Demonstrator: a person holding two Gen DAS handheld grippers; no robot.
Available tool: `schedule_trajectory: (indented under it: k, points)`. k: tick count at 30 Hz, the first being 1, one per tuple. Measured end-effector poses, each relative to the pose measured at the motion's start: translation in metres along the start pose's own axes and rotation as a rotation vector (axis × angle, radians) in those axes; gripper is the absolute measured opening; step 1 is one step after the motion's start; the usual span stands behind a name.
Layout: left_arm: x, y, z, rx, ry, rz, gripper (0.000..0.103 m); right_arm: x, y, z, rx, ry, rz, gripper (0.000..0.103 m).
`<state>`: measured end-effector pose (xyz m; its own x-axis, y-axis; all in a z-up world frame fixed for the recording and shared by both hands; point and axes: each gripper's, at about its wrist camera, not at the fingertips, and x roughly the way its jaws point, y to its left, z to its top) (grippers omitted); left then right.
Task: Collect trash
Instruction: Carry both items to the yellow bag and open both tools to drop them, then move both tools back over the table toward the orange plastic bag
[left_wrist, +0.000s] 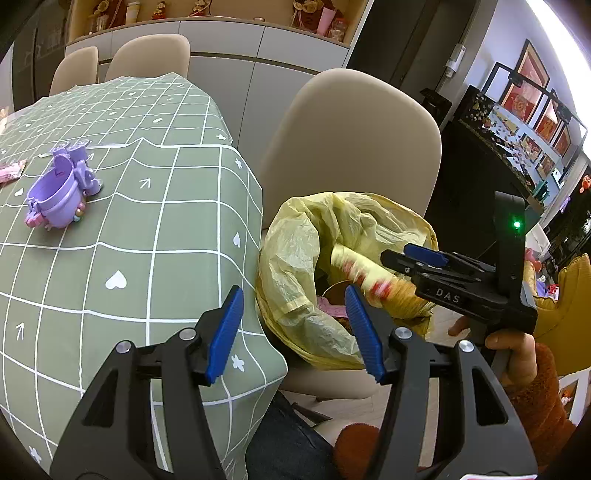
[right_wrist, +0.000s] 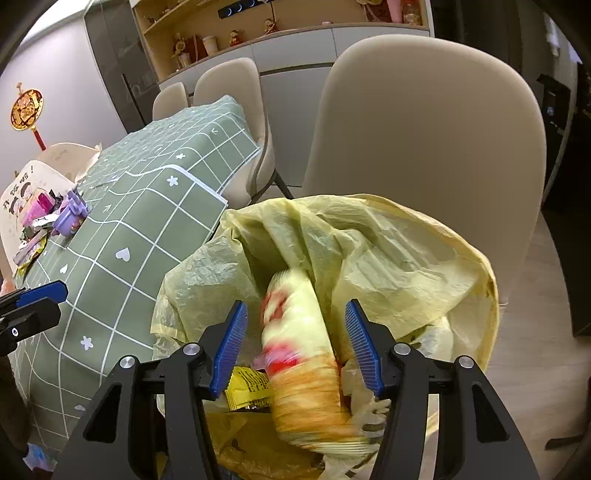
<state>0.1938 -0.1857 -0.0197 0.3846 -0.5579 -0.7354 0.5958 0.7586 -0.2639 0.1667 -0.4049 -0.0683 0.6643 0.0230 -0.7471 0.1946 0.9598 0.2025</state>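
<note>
A bin lined with a yellow bag (left_wrist: 295, 266) (right_wrist: 388, 258) stands beside the table on a beige chair seat. A yellow wrapper with red print (right_wrist: 299, 350) (left_wrist: 365, 273), motion-blurred, is in the bag's mouth between the open fingers of my right gripper (right_wrist: 295, 343) (left_wrist: 413, 258), not gripped. My left gripper (left_wrist: 295, 332) is open and empty over the table's corner, near the bag's edge. More wrappers (right_wrist: 247, 384) lie inside the bag. Several wrappers (right_wrist: 33, 236) lie at the table's far side.
A green checked tablecloth (left_wrist: 147, 221) covers the table. A purple toy cup (left_wrist: 59, 192) (right_wrist: 68, 216) stands on it. A beige chair back (left_wrist: 351, 140) (right_wrist: 424, 129) rises behind the bag. More chairs (left_wrist: 147, 55) and a cabinet stand behind.
</note>
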Motion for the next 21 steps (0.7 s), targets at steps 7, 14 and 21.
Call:
schedule_trajectory:
  k: [7, 14, 21]
  points:
    - [-0.008, -0.004, -0.002, 0.011, -0.01, -0.01, 0.054, -0.017, 0.005, 0.001, -0.02, -0.033, 0.016, 0.058]
    - [-0.037, 0.009, -0.005, 0.032, -0.057, 0.008, 0.054, -0.051, 0.038, 0.007, -0.08, -0.108, 0.061, 0.058]
    - [-0.097, 0.057, -0.02, -0.028, -0.158, 0.125, 0.054, -0.064, 0.114, 0.016, -0.171, -0.133, 0.18, 0.058]
